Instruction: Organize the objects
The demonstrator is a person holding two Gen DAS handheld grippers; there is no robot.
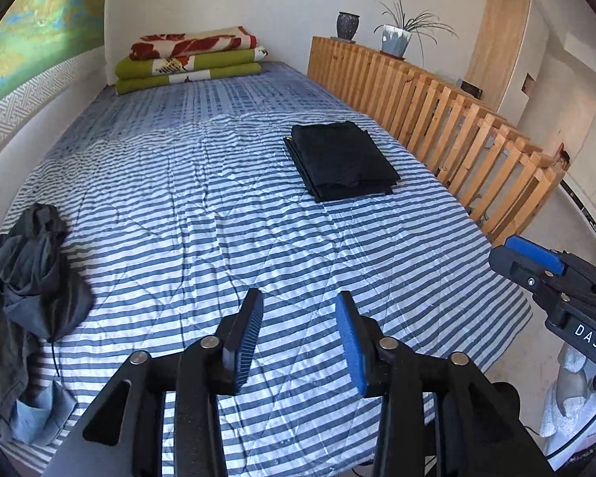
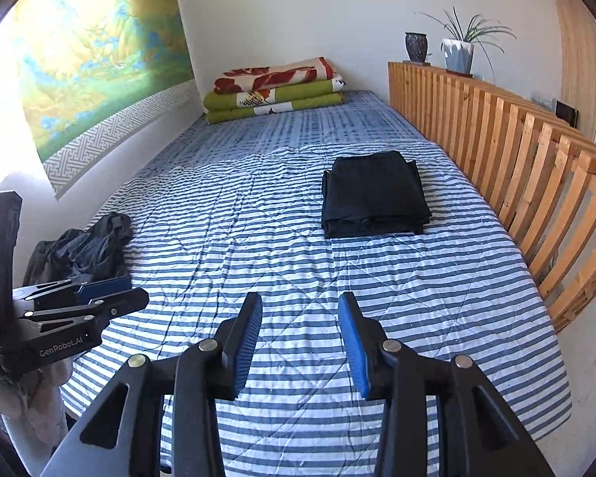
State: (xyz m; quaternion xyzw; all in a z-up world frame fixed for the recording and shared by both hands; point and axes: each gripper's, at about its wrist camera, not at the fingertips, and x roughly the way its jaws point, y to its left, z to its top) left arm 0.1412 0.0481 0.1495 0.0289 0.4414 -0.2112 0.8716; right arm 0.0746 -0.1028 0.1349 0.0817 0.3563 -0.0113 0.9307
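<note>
A folded black garment [image 1: 343, 161] [image 2: 373, 194] lies flat on the right half of the striped bed [image 1: 202, 214] [image 2: 258, 238], near the wooden rail. A crumpled heap of dark grey clothes [image 1: 28, 274] [image 2: 81, 252] sits at the bed's left edge by the wall. My left gripper [image 1: 300, 302] hovers above the near part of the bed, open, with nothing between its blue pads. My right gripper [image 2: 300, 304] hangs likewise over the near end, open and empty; it also shows at the right edge of the left wrist view [image 1: 536, 262].
Folded green and red floral blankets [image 1: 190, 59] [image 2: 274, 89] are stacked at the bed's far end. A slatted wooden rail [image 1: 437, 119] [image 2: 516, 167] runs along the right side, with a dark vase [image 1: 347, 26] and a potted plant [image 1: 397, 37] on top. A wall hanging [image 2: 99, 63] covers the left wall.
</note>
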